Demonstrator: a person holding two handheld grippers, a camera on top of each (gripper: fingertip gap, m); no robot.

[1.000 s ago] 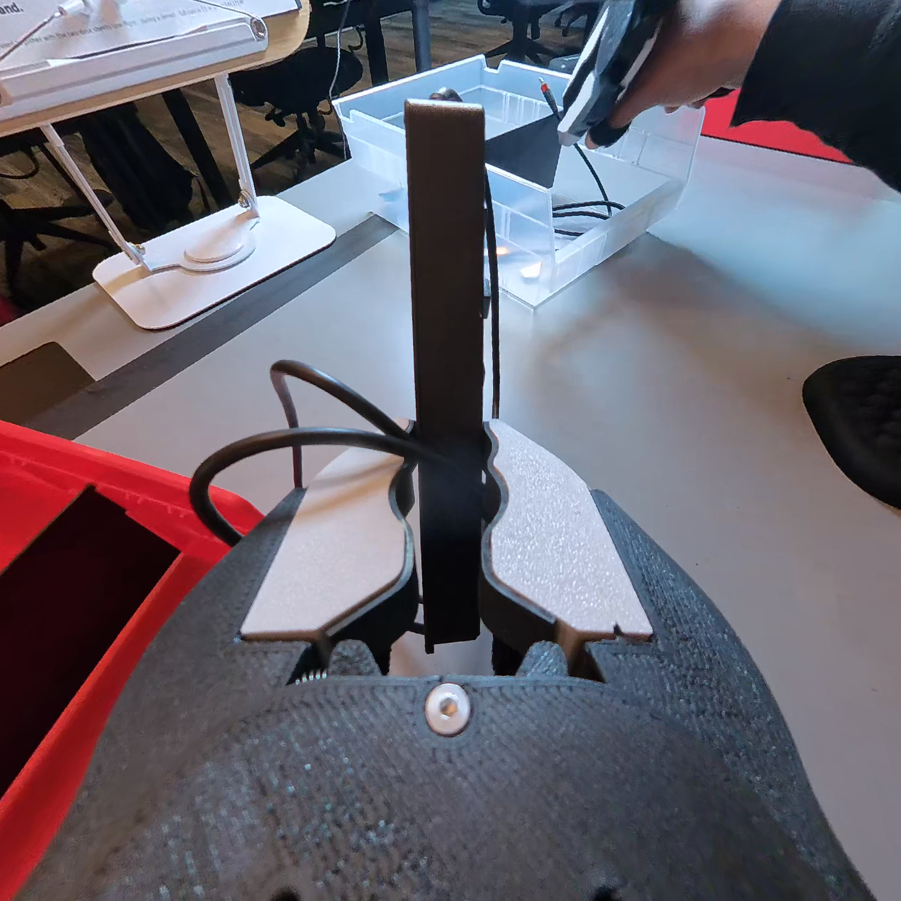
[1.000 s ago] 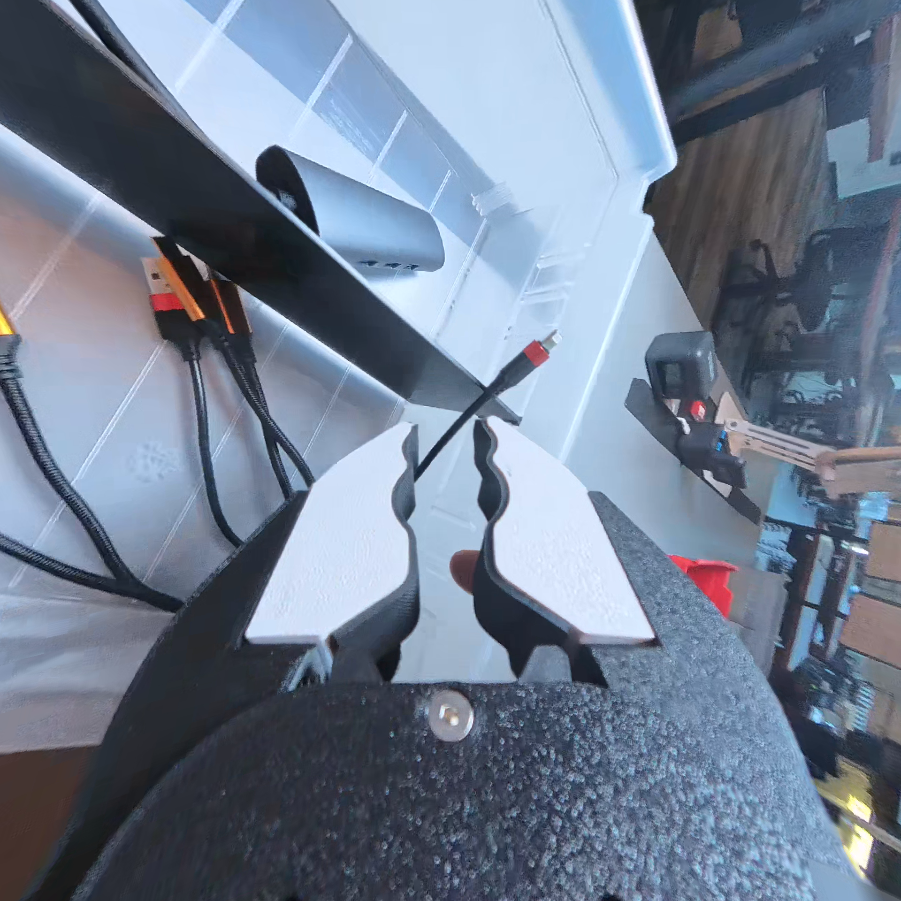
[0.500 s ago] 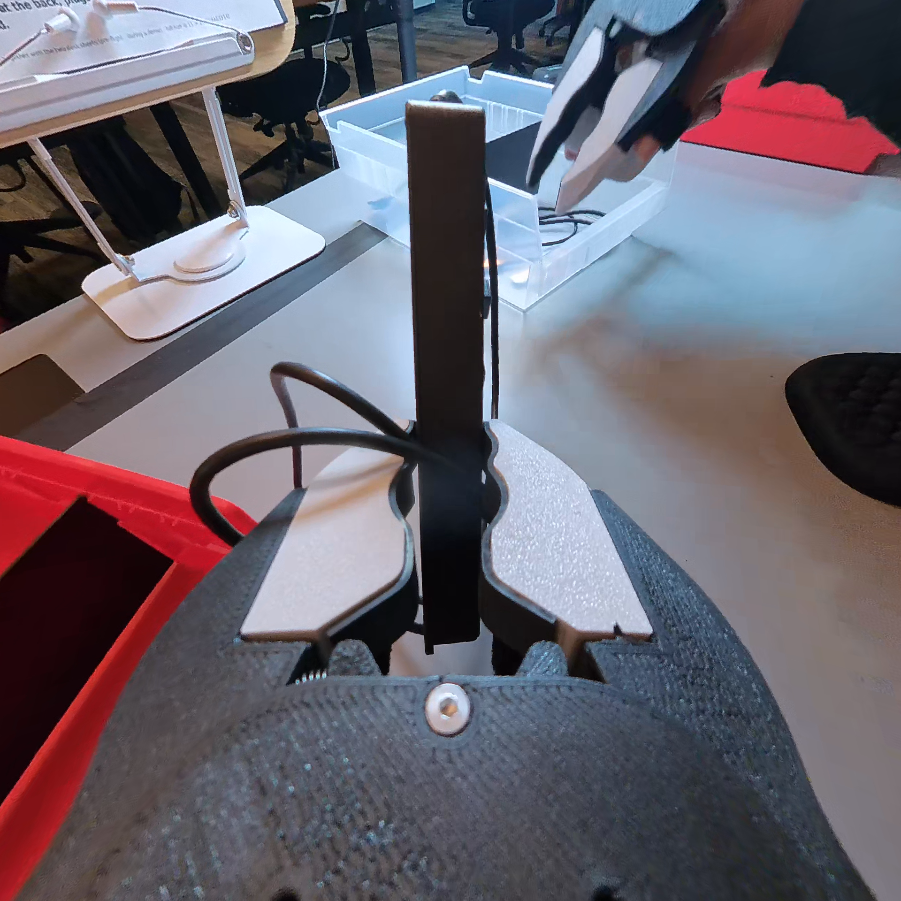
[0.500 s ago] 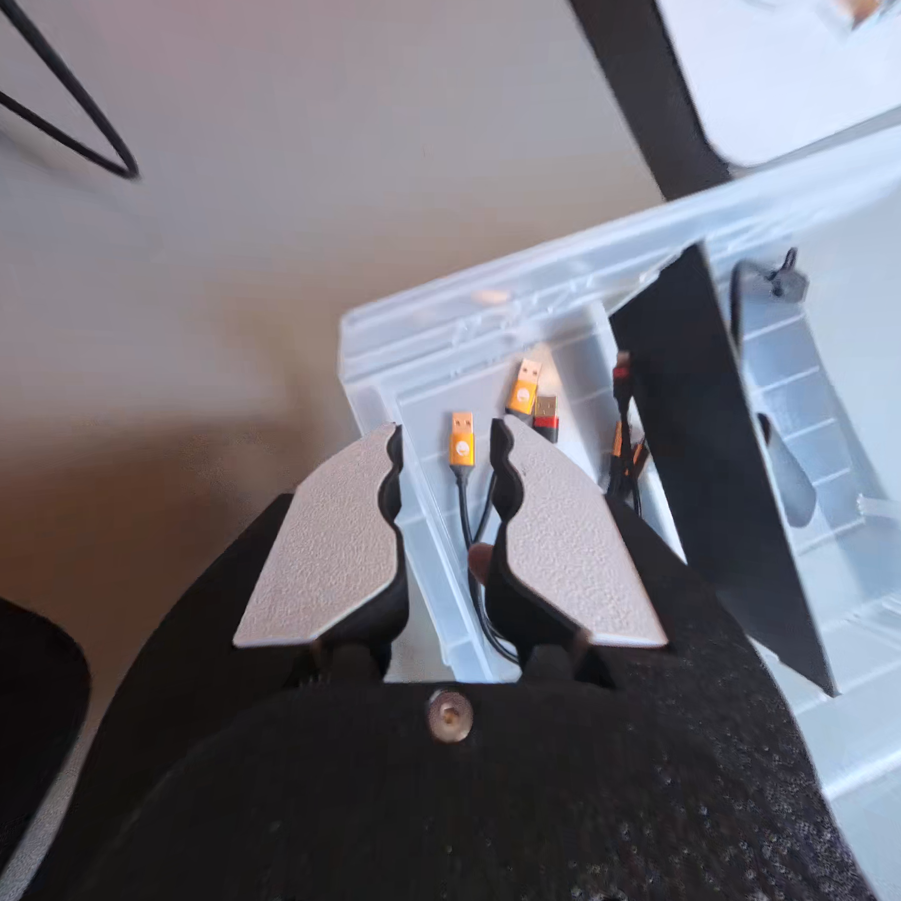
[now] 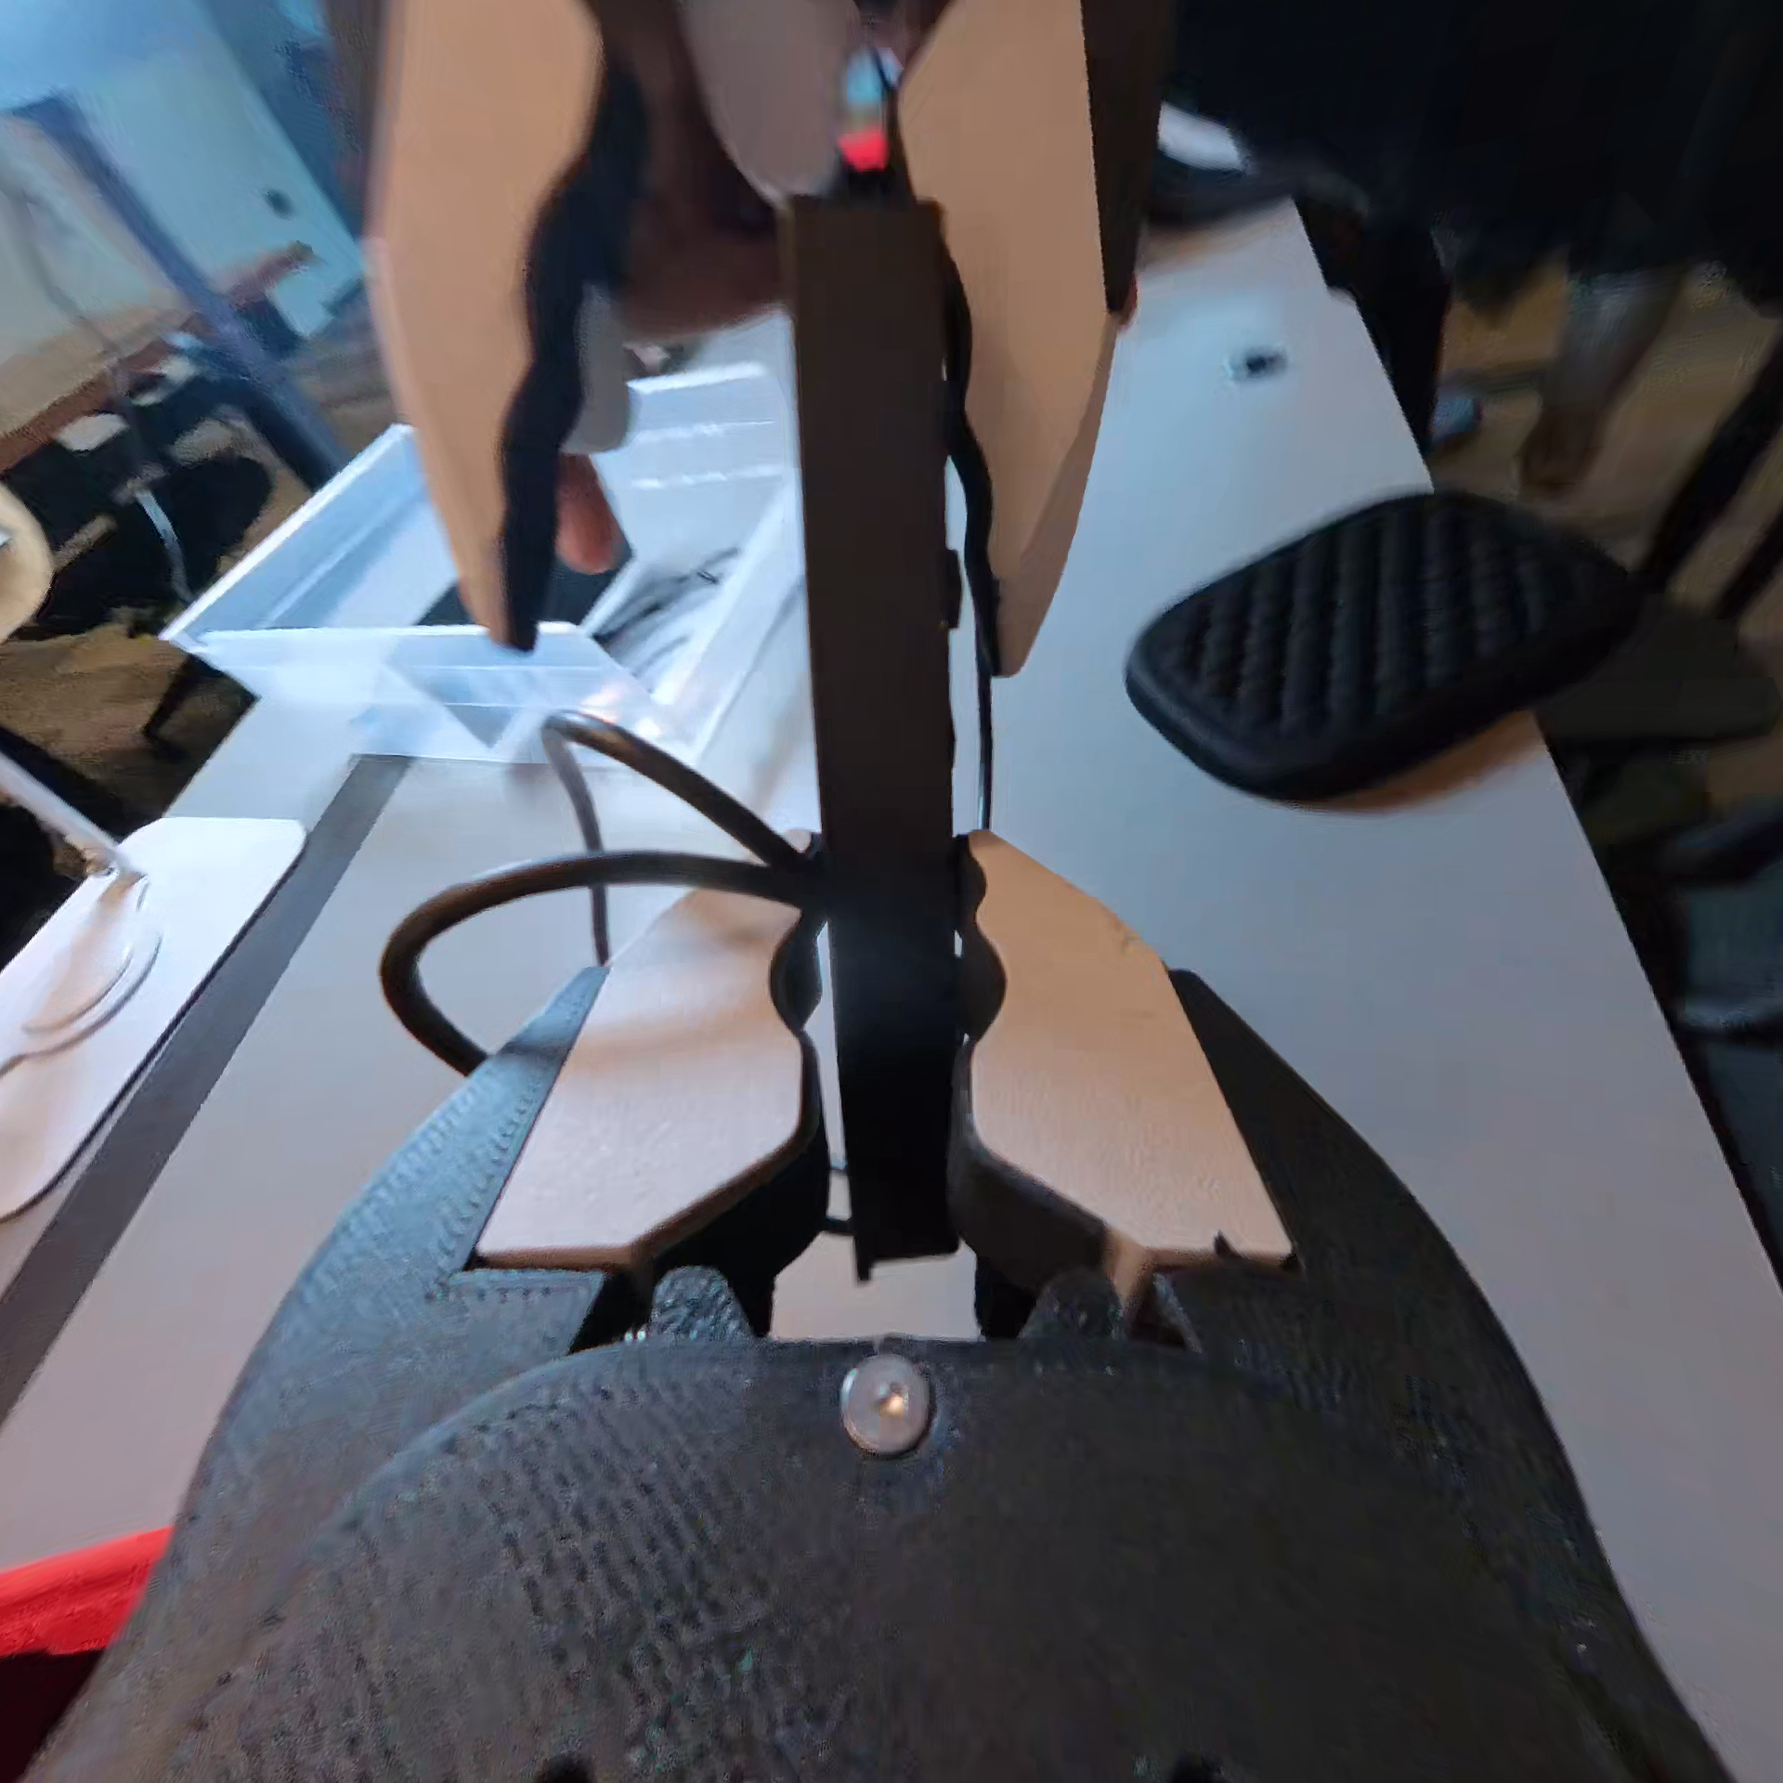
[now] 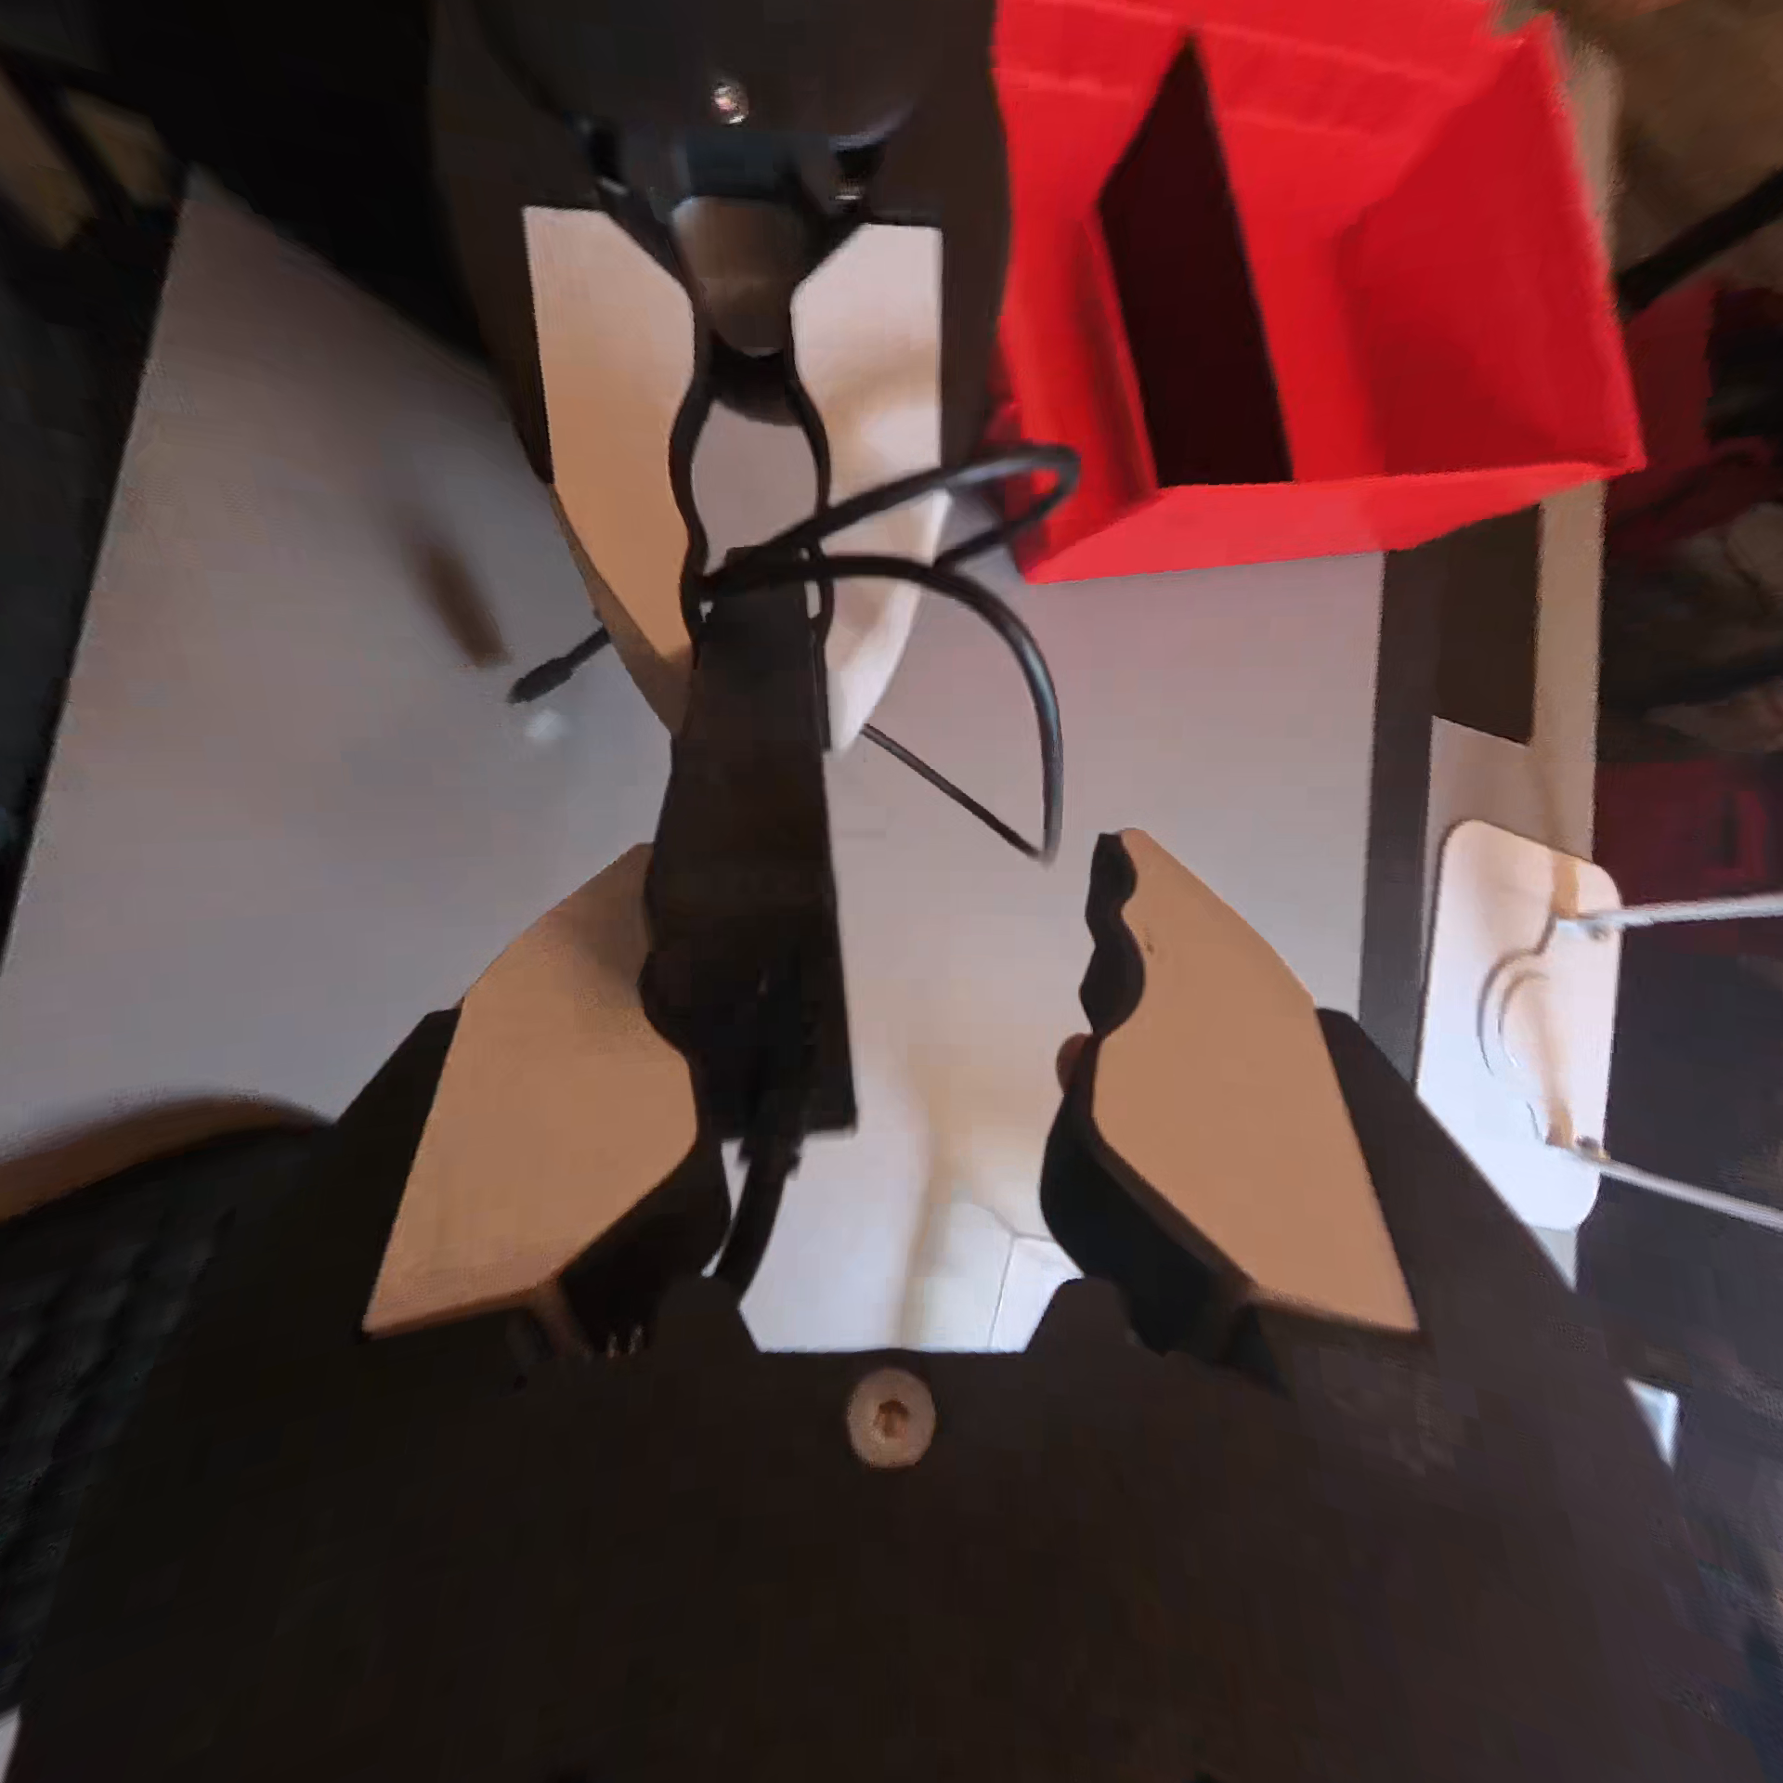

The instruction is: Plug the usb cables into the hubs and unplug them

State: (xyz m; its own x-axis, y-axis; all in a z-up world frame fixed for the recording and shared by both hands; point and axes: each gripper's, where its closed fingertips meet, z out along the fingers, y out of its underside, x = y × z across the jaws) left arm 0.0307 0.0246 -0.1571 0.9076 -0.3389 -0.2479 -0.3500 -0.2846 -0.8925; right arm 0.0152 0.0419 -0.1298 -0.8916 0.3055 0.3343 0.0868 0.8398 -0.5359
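left tool [image 5: 888,965]: clamped on black usb hub [image 5: 873,579], long axis pointing straight at right tool [image 6: 868,965]. right tool: spread wide, straddling hub's far end, plugged cable [image 5: 974,540] alongside.

The left gripper [image 5: 888,974] has its two pale fingers [image 5: 666,1081] pressed in on both sides of a flat dark bar that stands up between them. The right gripper [image 6: 868,974] faces it head-on from the far end, its fingers [image 6: 1245,1090] spread wide apart, one finger touching the bar's end and the other well clear of it.
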